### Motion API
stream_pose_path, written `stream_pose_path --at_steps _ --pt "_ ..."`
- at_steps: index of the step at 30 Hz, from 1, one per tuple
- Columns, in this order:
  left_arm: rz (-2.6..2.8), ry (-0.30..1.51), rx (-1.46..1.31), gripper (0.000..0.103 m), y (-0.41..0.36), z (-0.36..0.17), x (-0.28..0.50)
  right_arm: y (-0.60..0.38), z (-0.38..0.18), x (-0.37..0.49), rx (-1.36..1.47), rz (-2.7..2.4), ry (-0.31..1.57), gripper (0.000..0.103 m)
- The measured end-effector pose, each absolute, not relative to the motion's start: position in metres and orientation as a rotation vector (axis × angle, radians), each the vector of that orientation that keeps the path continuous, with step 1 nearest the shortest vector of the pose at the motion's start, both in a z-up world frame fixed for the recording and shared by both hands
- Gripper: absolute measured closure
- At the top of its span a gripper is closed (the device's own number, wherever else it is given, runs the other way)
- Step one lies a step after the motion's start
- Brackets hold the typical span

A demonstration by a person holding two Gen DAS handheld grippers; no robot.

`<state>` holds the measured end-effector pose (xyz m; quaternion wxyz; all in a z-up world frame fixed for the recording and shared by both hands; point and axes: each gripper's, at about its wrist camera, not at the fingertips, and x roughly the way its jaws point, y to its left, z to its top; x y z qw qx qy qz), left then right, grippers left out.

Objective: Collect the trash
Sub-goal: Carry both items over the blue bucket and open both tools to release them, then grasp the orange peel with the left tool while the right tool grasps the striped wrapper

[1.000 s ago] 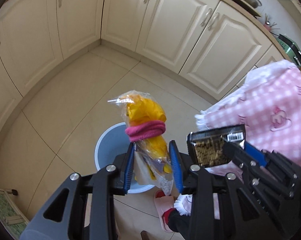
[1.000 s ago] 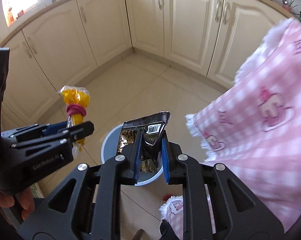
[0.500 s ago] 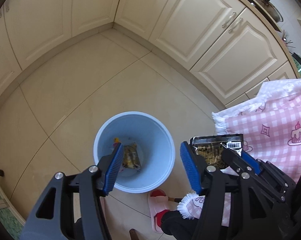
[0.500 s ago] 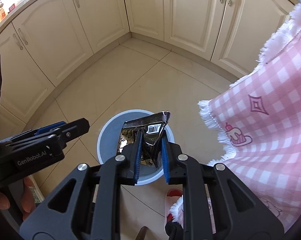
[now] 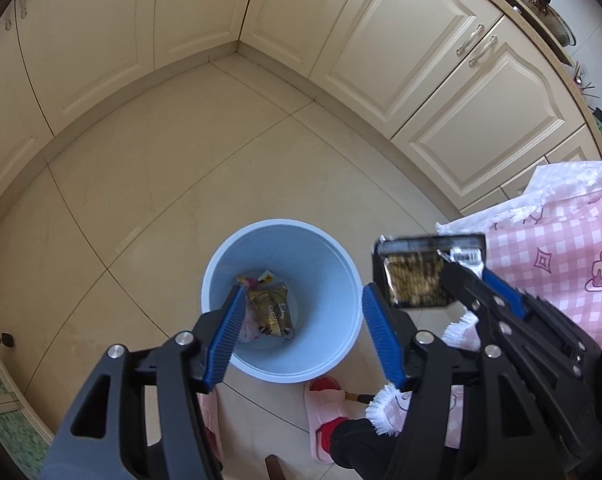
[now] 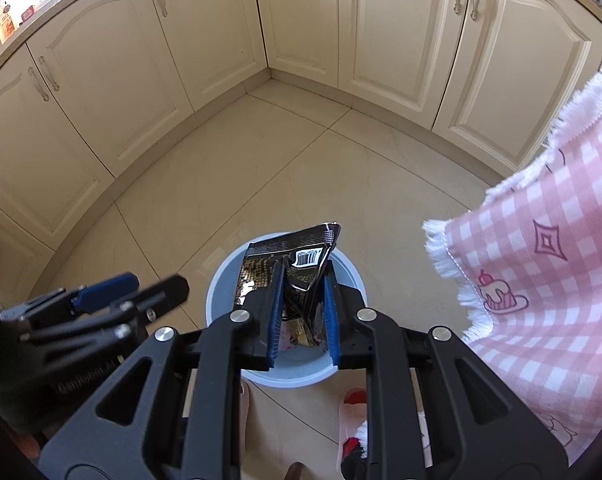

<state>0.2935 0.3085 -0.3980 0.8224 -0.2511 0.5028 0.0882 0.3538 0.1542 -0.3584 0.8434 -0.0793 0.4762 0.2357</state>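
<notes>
A light blue bin (image 5: pixel 325 256) stands on the tiled floor below both grippers; it also shows in the right wrist view (image 6: pixel 225 276). Wrappers (image 5: pixel 269 312) lie at its bottom, among them the yellow bag with a pink band. My left gripper (image 5: pixel 301 328) is open and empty above the bin. My right gripper (image 6: pixel 301 312) is shut on a black snack packet (image 6: pixel 293 256) and holds it over the bin's rim. The packet also shows in the left wrist view (image 5: pixel 417 276), to the right of the bin.
Cream kitchen cabinets (image 5: pixel 401 60) line the back and left walls. A pink checked tablecloth (image 6: pixel 549 280) hangs at the right. The person's pink slippers (image 5: pixel 325 404) stand just in front of the bin. A green mat (image 5: pixel 5 408) lies at the lower left.
My left gripper opened and the yellow bag with the pink band dropped into the bin. Both grippers tilted down over the bin. The right gripper still holds the black packet.
</notes>
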Motion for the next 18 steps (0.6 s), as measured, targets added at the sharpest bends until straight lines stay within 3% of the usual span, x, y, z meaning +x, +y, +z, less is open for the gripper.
stream_pose_path --at_steps 3,9,18 --pt "0.201 1.064 -0.529 0.044 0.310 -0.396 0.292 0.162 -0.356 0.359 -0.160 0.496 0.995 0.079" --pt "0.212 1.056 -0.563 0.044 0.316 -0.396 0.290 0.163 -0.347 0.364 -0.158 0.480 0.962 0.061" --pt "0.194 1.016 -0.541 0.044 0.305 -0.374 0.281 0.141 -0.313 0.343 -0.174 0.472 0.902 0.060"
